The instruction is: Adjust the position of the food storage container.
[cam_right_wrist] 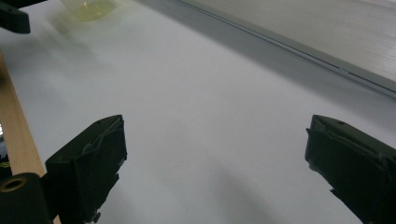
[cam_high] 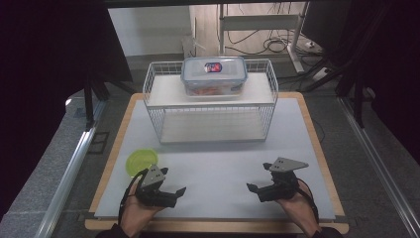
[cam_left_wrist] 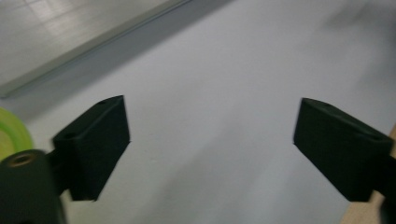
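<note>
1. the green bowl (cam_high: 141,162) is the nearest thing to the grippers; it is seen in the high view on the white table (cam_high: 223,163), at the near left, just beyond the left hand-held gripper (cam_high: 179,190) and apart from it, upright and apparently empty.
2. the left hand-held gripper is held low over the table near its front edge, jaws spread wide with nothing between them; the right hand-held gripper (cam_high: 250,187) is held likewise at the near right, jaws wide and empty, the two pointing inward toward each other.
3. the step in hand is judged to be the very start: nothing is grasped, nothing is touched, and both hands are parked at the front.
4. the next move is judged to call for a reach by the left hand-held gripper forward and to its left toward the bowl's rim, with the jaws set astride the thin wall before being narrowed.
5. farther off, a white wire rack (cam_high: 210,101) is seen at the back of the table, and on its upper shelf a clear lidded box (cam_high: 213,75) with something orange inside, well apart from both grippers.
6. the rack, the box and both hands are given by the high view; the gap between the jaws is shown plainly in the two gripper views, which the high view leaves small.
7. in the left gripper view a sliver of the bowl (cam_left_wrist: 11,130) is caught at the left edge; in the right gripper view it (cam_right_wrist: 88,8) lies blurred at the top left, beside a tip of the other gripper.
</note>
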Motion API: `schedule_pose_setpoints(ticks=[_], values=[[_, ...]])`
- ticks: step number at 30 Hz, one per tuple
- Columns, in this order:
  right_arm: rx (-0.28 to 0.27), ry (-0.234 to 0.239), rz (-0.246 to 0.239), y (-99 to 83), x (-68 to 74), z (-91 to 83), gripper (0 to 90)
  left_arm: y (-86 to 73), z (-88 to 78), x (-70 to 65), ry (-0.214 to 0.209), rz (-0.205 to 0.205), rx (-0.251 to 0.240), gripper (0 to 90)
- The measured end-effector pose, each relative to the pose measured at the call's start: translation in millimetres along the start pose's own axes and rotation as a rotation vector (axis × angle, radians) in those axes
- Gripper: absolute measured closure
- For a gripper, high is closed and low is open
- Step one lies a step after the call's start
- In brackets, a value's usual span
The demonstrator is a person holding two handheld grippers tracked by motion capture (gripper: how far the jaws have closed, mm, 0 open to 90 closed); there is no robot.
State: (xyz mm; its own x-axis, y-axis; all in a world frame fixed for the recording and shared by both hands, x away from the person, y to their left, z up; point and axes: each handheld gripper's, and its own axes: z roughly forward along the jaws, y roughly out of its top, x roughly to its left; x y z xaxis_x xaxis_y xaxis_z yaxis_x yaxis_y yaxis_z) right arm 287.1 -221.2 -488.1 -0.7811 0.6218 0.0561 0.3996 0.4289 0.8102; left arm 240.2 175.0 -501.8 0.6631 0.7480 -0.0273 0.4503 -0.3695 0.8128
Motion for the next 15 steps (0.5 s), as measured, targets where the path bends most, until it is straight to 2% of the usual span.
schedule_pose_setpoints(ticks=[3,5,10,15], values=[[0.007,0.002,0.002,-0.6,-0.4,1.1,5.3,3.8,-3.2,8.1,0.002,-0.021,-0.006,25.6],[0.013,0.002,0.003,-0.9,-0.3,1.7,5.3,6.1,-5.8,15.3,0.002,-0.04,-0.008,36.6],[0.029,0.0,0.005,-1.9,-0.5,4.0,5.9,9.5,-12.9,35.7,0.06,-0.086,-0.007,59.7],[0.041,0.007,0.001,-2.9,0.2,6.6,6.6,8.8,-22.6,56.1,0.1,-0.132,-0.003,82.2]])
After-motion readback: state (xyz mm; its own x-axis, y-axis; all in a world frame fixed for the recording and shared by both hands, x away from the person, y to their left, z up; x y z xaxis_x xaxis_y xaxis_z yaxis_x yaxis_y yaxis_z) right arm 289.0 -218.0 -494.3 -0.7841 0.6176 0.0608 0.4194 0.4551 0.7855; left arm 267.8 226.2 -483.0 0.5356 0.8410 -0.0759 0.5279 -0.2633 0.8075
